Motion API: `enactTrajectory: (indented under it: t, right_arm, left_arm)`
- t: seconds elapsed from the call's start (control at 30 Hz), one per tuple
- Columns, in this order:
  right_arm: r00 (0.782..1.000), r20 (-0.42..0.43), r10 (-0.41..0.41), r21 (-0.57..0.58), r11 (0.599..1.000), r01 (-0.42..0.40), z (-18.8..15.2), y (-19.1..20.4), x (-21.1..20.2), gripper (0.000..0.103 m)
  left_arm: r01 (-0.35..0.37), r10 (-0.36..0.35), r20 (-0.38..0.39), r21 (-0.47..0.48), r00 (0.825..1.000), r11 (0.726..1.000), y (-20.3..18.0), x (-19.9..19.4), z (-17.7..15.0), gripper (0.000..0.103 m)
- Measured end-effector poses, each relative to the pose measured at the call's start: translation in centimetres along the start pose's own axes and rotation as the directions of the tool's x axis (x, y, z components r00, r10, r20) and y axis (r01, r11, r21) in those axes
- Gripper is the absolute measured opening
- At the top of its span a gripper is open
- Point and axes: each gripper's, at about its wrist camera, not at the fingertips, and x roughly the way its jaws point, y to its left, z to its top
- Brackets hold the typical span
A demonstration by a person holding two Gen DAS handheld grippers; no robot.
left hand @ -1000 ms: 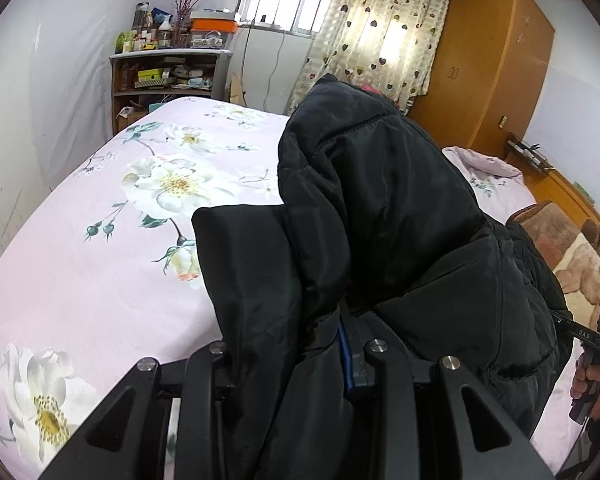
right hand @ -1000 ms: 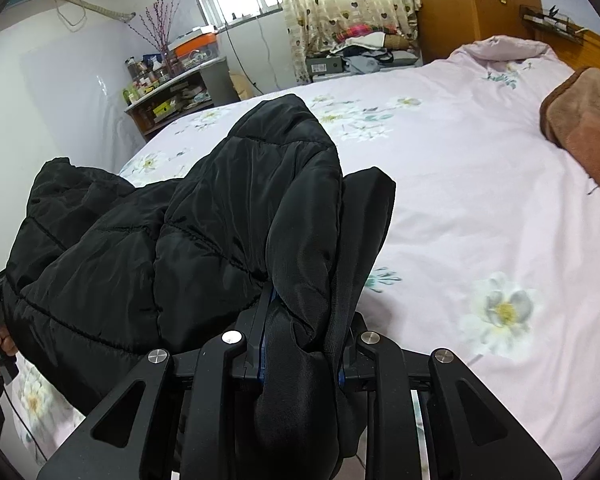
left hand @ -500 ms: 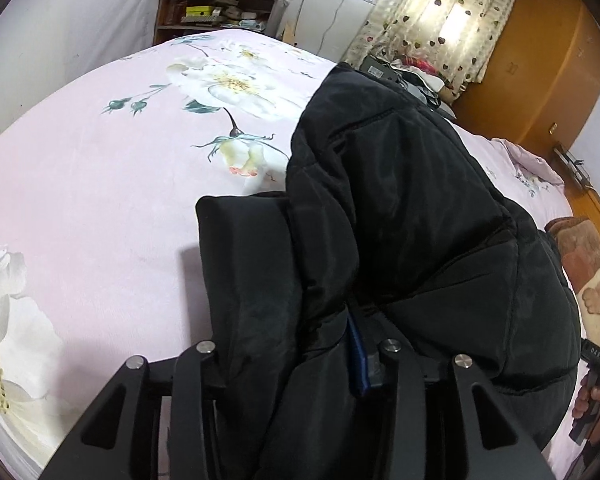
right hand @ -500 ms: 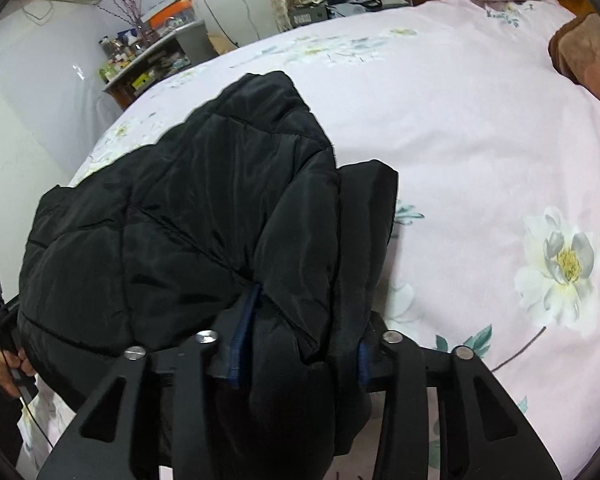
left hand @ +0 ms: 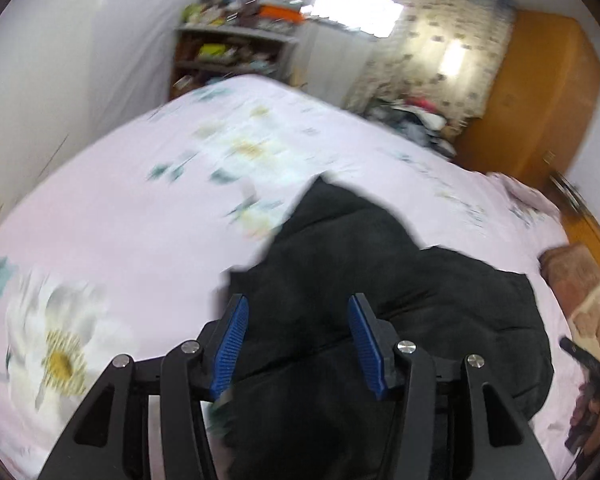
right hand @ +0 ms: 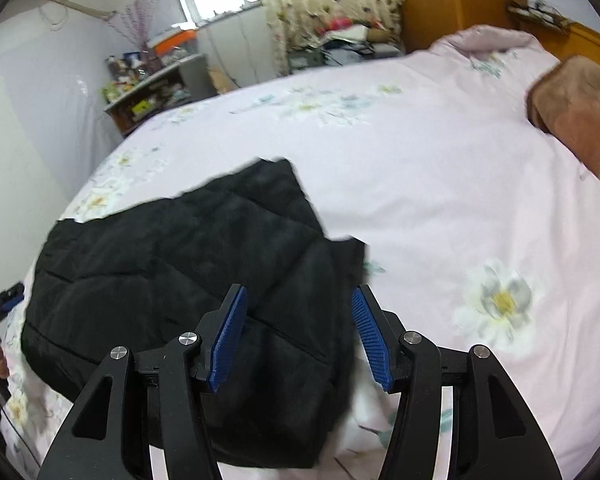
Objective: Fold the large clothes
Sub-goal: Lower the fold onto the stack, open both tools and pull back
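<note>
The black padded jacket [right hand: 188, 280] is found lying on the pink flowered bedspread [right hand: 440, 208], near the edge of the bed closest to the person, bundled into a roughly rectangular, doubled-over stack whose quilted panels face up. In the left wrist view the same jacket [left hand: 380, 300] is seen as a blurred dark heap with one raised corner pointing toward the far side of the bed. The left gripper [left hand: 298, 344] is noted with its blue pads apart and its jaws opening; the jacket lies below and between them, but no fabric is pressed by either pad. The right gripper [right hand: 300, 336] is likewise noted with its jaws opening, the pads standing clear of the cloth beneath, so nothing is held by either tool. The step in hand is judged to be the release of the garment after a fold has been laid down. The stack is assessed as uneven: a flap juts out at its right-hand side in the right wrist view, and the padding is thick and springy, so some bulging is to be expected. For the next move, both grippers would need to be drawn clear without snagging the fabric, after which a fresh edge would have to be chosen and pinched for a further fold or for flattening.
</note>
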Motion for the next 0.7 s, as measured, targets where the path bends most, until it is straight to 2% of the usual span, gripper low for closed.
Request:
enactTrajectory:
  t: [0.07,0.13,0.17,0.27,0.4,0.57,0.7]
  right_arm:
    - [1.0,0.002,0.016,-0.036,0.999,-0.016,0.3,1.3,0.8,0.055]
    - [0.999,-0.016,0.029,-0.065,0.997,-0.03,0.4,2.5,2.2,0.055]
    - [0.999,-0.029,0.023,-0.074,0.997,-0.025,0.6,3.0,3.0,0.055]
    - [0.995,-0.101,-0.016,-0.082,0.997,0.008,-0.1,2.9,6.0,0.055]
    - [0.992,-0.123,-0.037,-0.086,0.996,0.026,-0.7,2.2,7.9,0.055]
    - [0.992,-0.116,-0.059,-0.084,0.995,0.05,-0.6,2.3,6.4,0.055]
    - [0.996,-0.066,-0.057,-0.077,0.996,0.052,-1.0,3.0,2.5,0.055]
  left_arm:
    - [0.004,-0.005,0.017,0.083,1.0,0.997,-2.4,1.0,0.9,0.055]
    - [0.004,-0.004,0.0,0.147,1.0,0.989,-3.6,2.9,1.4,0.055]
    - [-0.016,0.019,-0.015,0.167,1.0,0.986,-3.7,4.2,1.7,0.055]
    - [-0.078,0.094,-0.072,0.193,0.993,0.978,-3.3,8.3,1.6,0.058]
    - [-0.093,0.106,-0.066,0.176,0.992,0.98,-3.2,10.2,1.7,0.064]
    - [-0.109,0.123,-0.06,0.193,0.991,0.975,-4.0,7.9,1.5,0.063]
    - [-0.097,0.103,-0.019,0.186,0.995,0.978,-3.5,3.8,1.3,0.063]
